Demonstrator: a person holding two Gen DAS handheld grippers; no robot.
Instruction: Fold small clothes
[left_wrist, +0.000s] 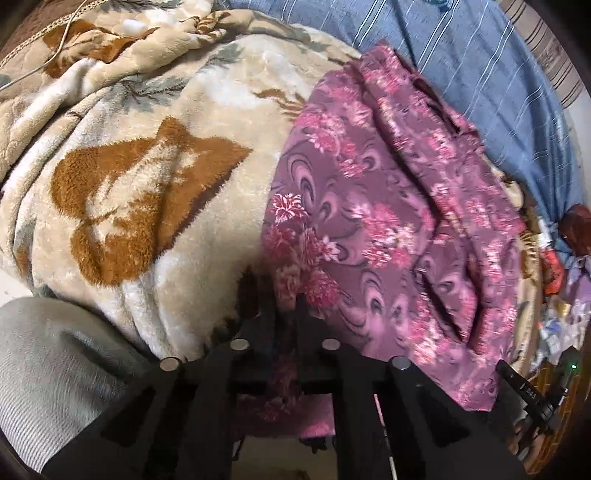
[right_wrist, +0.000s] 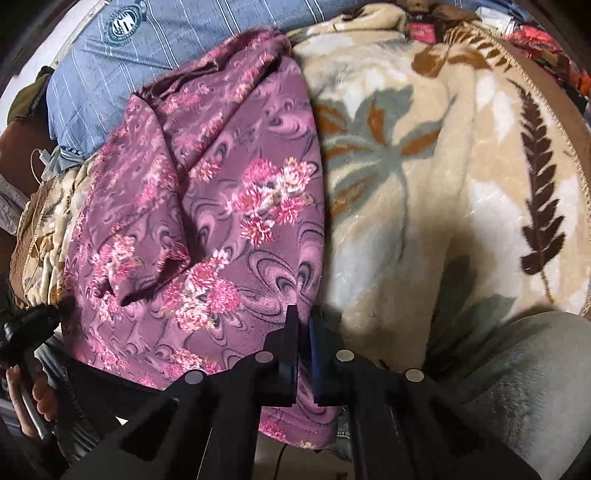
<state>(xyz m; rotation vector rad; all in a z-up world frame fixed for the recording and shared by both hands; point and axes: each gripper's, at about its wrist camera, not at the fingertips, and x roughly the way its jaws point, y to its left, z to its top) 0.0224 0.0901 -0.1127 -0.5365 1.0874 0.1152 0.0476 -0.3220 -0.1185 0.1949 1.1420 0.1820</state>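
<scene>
A purple garment with pink flowers (left_wrist: 373, 206) lies on a cream plush blanket (left_wrist: 155, 192). It is rumpled, with folds along its far side. My left gripper (left_wrist: 286, 299) is shut on the garment's near left edge; cloth runs between its fingers. In the right wrist view the same garment (right_wrist: 207, 221) lies left of the blanket (right_wrist: 424, 206). My right gripper (right_wrist: 303, 317) is shut on the garment's near right edge, and the hem hangs below its fingers.
A blue striped cloth (left_wrist: 480, 74) lies behind the garment. A white cable (left_wrist: 62, 37) crosses the blanket at the far left. Grey cloth (left_wrist: 44, 376) is at the near left. Clutter (left_wrist: 561, 295) sits at the right. A hand holds the other gripper (right_wrist: 26, 362).
</scene>
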